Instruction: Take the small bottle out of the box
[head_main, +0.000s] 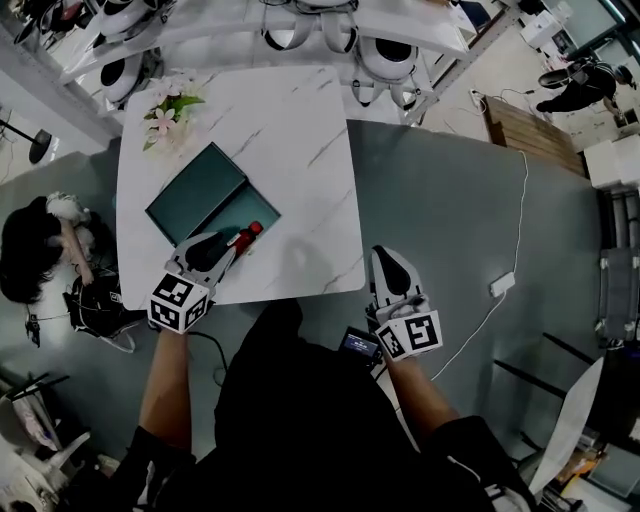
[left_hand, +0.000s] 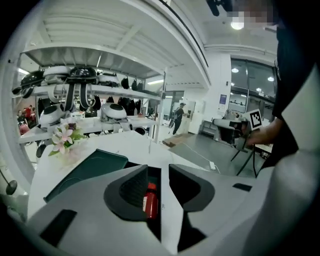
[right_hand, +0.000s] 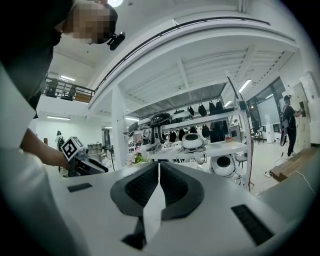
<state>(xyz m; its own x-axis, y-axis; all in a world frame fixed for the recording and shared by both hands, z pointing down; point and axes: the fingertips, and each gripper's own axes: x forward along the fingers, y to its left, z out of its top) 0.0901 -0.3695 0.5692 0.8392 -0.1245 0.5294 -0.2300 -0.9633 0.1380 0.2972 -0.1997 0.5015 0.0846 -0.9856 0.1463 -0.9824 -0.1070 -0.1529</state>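
An open dark green box (head_main: 188, 190) lies on the white marble table (head_main: 300, 150), its lid spread to the far left. The small red bottle (head_main: 248, 234), with a red cap and a white label, lies at the box's near right corner. My left gripper (head_main: 231, 243) reaches over that corner. In the left gripper view its jaws stand apart, and the bottle (left_hand: 150, 200) shows low in the gap of the left gripper (left_hand: 158, 172), close to the left pad; no squeeze is visible. My right gripper (head_main: 386, 256) hovers off the table's near edge, empty, and the right gripper (right_hand: 159, 168) has its jaws together.
A pink and white flower bunch (head_main: 168, 111) sits at the table's far left corner. White robot heads (head_main: 388, 57) fill shelves beyond the table. A white cable and power strip (head_main: 502, 285) cross the grey floor on the right. Dark bags (head_main: 40, 245) lie on the left.
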